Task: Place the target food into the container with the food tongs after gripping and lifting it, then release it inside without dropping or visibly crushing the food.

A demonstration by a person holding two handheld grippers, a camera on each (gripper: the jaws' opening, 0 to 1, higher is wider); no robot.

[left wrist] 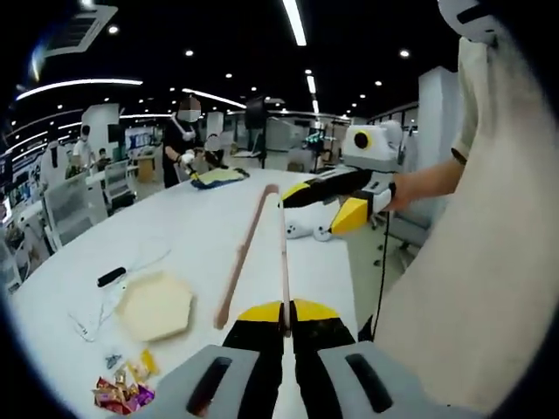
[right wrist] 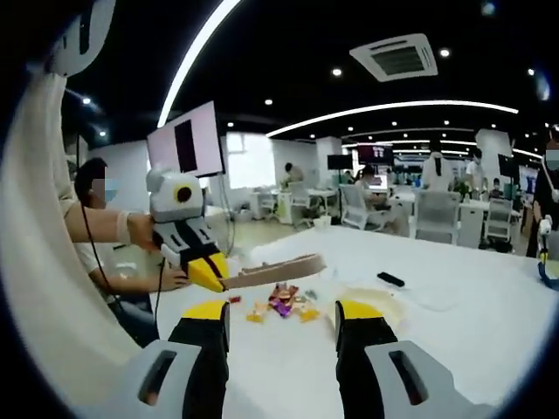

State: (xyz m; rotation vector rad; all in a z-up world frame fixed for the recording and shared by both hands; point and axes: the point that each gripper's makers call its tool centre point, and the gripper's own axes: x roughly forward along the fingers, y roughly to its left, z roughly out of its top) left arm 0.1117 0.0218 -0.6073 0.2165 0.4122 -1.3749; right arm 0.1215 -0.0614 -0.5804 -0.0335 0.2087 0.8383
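My left gripper is shut on the handle end of long wooden food tongs, whose two arms spread apart and point away over the white table. A pile of wrapped candies lies at the table's near left edge. Just beyond it sits a cream hexagonal container. My right gripper is open with nothing between its fingers. Past it lie the candies and the container, partly hidden by one jaw. The left gripper comes in from the left with the tongs above the candies.
A small black object and a white cable lie beside the container. The right gripper, held in a person's hand, hovers over the table's far right edge. People, chairs and desks stand beyond the table.
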